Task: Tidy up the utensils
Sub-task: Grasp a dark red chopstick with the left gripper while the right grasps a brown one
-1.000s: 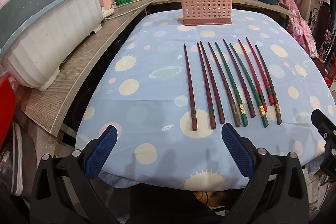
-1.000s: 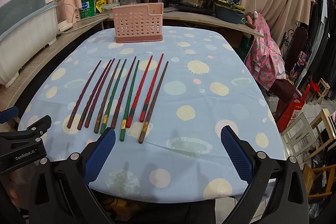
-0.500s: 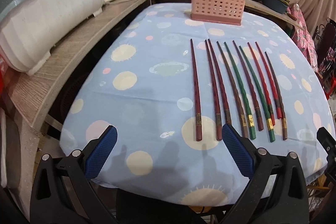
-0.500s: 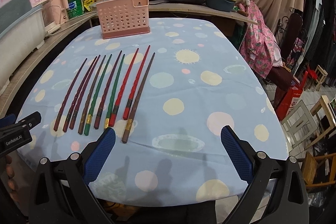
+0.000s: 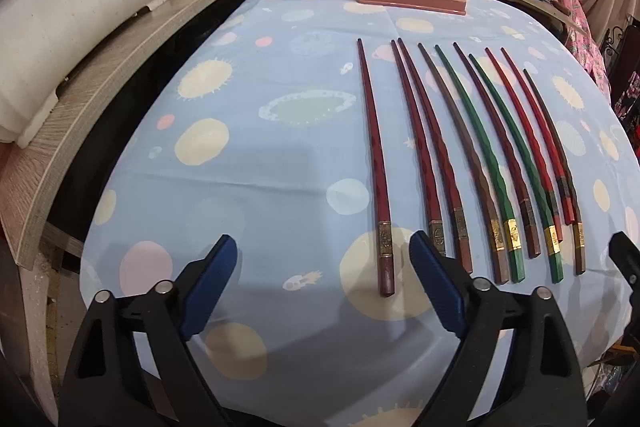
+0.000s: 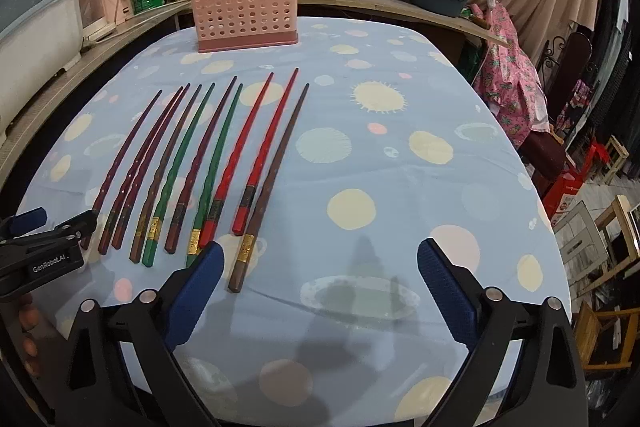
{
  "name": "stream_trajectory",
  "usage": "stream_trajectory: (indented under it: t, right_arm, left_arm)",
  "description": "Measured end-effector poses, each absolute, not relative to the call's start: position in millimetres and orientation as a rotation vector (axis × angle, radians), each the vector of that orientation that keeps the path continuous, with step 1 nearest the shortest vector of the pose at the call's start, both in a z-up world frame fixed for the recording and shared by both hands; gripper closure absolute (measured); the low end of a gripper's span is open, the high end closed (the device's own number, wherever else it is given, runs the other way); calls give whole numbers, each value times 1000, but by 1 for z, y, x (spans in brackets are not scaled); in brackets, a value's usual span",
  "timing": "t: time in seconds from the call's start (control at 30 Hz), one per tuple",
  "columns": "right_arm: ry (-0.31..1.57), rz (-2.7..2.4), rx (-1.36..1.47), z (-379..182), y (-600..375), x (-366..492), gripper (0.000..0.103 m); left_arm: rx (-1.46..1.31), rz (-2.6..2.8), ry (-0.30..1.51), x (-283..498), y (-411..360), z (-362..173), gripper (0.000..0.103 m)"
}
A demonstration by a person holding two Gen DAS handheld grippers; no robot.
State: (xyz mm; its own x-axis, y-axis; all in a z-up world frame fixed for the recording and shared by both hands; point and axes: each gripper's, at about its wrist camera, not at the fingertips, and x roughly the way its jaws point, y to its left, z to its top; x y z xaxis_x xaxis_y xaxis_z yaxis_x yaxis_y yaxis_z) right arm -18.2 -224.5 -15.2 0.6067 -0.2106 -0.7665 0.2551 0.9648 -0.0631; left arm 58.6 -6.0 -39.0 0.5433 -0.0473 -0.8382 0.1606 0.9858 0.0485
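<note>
Black claw (image 5: 322,287) frames, blue pads (image 5: 208,281), silver screws.

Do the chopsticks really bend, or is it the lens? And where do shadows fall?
Left wrist view: the chopsticks bow outward, and so does the counter edge, so it is fisheye distortion. Right wrist view: soft shadows of the right gripper fall on the tablecloth just ahead of its fingers; no strong glare.

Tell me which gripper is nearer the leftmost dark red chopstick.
Left. The left gripper has its open jaws straddling the butt end of the leftmost dark red chopstick; the right gripper hovers open past the row's other end.
</note>
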Motion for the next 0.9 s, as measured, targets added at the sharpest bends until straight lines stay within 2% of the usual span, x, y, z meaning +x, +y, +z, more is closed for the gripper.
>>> stream_trajectory:
  t: [0.13, 0.37, 0.4, 0.53, 0.6, 0.67, 0.8, 0.83, 0.87, 0.9]
  right_arm:
    - [901, -247, 46, -25, -220, -10, 28]
    - [931, -209, 58, -38, -216, -3, 47]
    - [938, -207, 59, -40, -216, -2, 53]
    - [930, -196, 90, -39, -220, -5, 56]
    - [924, -196, 93, -39, -222, -6, 60]
    - [918, -199, 100, -39, -225, -8, 67]
    - [916, -194, 127, -39, -233, -8, 87]
    - [917, -187, 131, -39, -233, -8, 94]
    - [919, -183, 134, -39, -234, -8, 96]
    - [921, -181, 135, -39, -234, -8, 96]
  left_arm:
    - [116, -140, 1006, 60, -6, -43, 30]
    - [87, -160, 1006, 59, -5, -45, 35]
    - [86, -161, 1007, 59, -5, -45, 35]
    - [84, -168, 1005, 56, -5, -44, 40]
    - [80, -171, 1003, 56, -4, -43, 46]
    - [74, -174, 1002, 56, -4, -42, 57]
    - [62, -192, 1003, 56, -1, -40, 78]
    - [55, -198, 1005, 57, 0, -40, 87]
    - [49, -206, 1009, 57, 1, -40, 95]
    - [42, -216, 1015, 58, 2, -40, 95]
